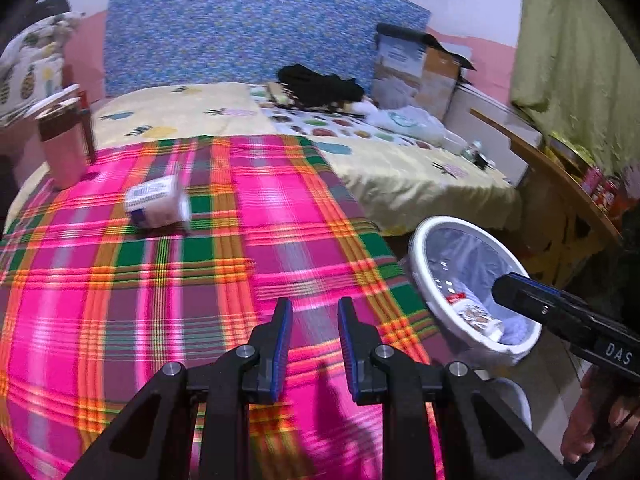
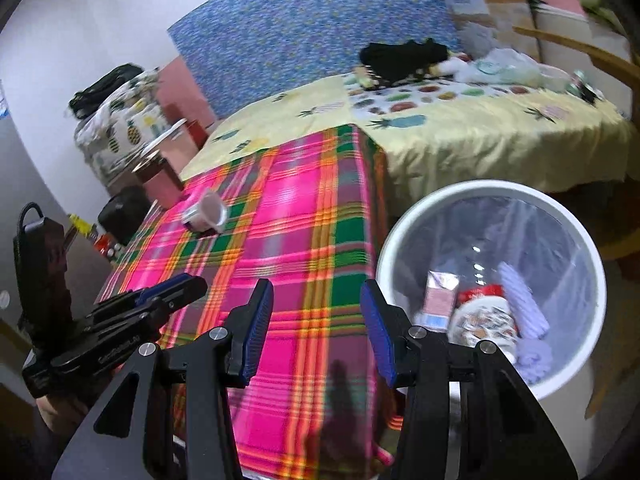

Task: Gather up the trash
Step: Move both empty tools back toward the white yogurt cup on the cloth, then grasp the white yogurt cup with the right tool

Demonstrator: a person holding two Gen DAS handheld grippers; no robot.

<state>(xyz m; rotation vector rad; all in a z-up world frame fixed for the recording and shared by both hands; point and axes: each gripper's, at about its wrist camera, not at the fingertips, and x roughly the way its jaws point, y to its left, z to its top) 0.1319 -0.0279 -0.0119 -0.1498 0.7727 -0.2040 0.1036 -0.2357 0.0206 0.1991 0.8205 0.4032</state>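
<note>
Biggest thing in the room is the bed (image 1: 400, 168) with its yellow pineapple sheet, and laid over the near end is a loud pink plaid cloth (image 1: 200, 300). Just off the bed's right side stands a white trash bin (image 2: 404, 240) with a clear liner, already holding a few bits: a small pink packet (image 2: 442, 300), a printed wrapper and something pale purple. A pink tumbler (image 1: 64, 148) stands at the far left edge of the cloth.

The one piece of trash left that I can spot is an empty cup (image 1: 158, 204) on its side on the plaid, well apart from both grippers and near that tumbler.

The left gripper (image 1: 314, 320) hovers over the cloth, jaws apart with nothing between them. The right gripper (image 2: 316, 316) hangs by the bin's rim, jaws also apart and empty.

If it were me, I'd send the left one for the cup since it's on that side. Come in low, straddle the body across its width, not the open mouth, squeeze gently so it doesn't crumple or roll off, then carry it over the bin before letting go.
</note>
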